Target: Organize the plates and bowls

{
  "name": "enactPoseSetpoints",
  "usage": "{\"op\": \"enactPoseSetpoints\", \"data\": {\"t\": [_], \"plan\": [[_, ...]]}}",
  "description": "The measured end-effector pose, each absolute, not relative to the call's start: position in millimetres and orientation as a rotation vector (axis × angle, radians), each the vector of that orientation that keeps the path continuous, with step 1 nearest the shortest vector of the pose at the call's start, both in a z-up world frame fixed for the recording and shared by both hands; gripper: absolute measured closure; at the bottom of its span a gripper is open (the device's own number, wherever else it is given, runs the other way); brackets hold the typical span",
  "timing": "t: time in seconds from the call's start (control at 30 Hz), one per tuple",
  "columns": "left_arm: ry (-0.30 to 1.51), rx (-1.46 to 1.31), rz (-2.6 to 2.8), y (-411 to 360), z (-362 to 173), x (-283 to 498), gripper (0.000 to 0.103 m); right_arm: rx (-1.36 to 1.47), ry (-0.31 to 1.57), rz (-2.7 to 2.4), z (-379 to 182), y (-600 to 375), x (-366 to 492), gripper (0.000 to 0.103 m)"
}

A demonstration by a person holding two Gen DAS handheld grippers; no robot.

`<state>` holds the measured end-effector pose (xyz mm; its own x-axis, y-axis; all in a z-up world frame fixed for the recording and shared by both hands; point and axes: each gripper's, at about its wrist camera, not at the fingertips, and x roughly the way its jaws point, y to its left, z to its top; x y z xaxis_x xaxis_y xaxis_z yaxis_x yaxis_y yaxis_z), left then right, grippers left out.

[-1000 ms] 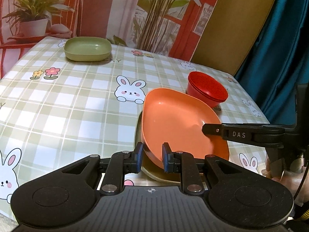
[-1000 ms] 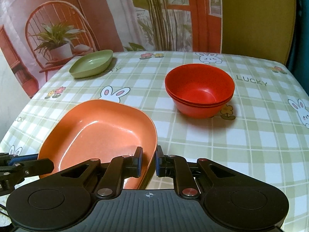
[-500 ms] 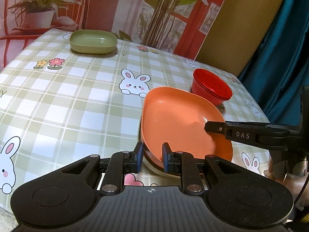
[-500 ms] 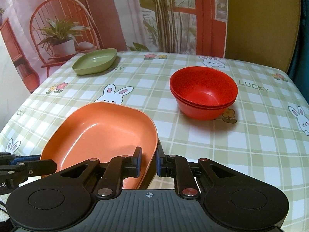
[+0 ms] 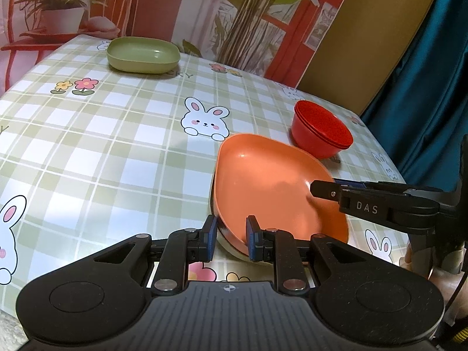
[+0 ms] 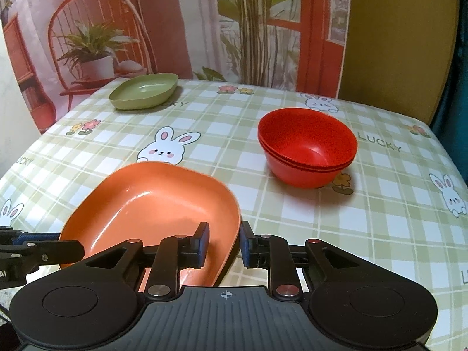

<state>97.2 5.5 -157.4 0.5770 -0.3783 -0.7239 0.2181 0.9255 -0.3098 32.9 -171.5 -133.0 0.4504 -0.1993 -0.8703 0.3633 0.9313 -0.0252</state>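
An orange plate (image 5: 272, 184) lies stacked on a cream plate (image 5: 234, 250) near the table's front edge. My left gripper (image 5: 231, 235) straddles the near rim of the stack, jaws slightly apart. My right gripper (image 6: 223, 244) straddles the orange plate's (image 6: 158, 204) right rim, its jaws now apart and off the rim. It shows from the side in the left wrist view (image 5: 318, 188). Stacked red bowls (image 6: 307, 149) stand to the right. A green plate (image 6: 144, 90) sits at the far left.
The table (image 6: 365, 219) has a green checked cloth with rabbits. A patterned backdrop stands behind it, a teal curtain (image 5: 424, 87) to the right. The table's front edge is just below both grippers.
My right gripper has opened and let go of the orange plate's rim. The left gripper's jaws have widened a little. Both grippers have risen slightly; the plates lie lower on the table.
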Motion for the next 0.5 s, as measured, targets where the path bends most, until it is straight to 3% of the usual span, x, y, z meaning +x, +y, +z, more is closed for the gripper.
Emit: {"op": "enactPoseSetpoints", "data": {"t": [0.5], "plan": [[0.905, -0.212, -0.339, 9.5, -160.4, 98.9, 0.080, 0.159, 1.119, -0.330, -148.0, -167.6, 32.4, 0.076]]}}
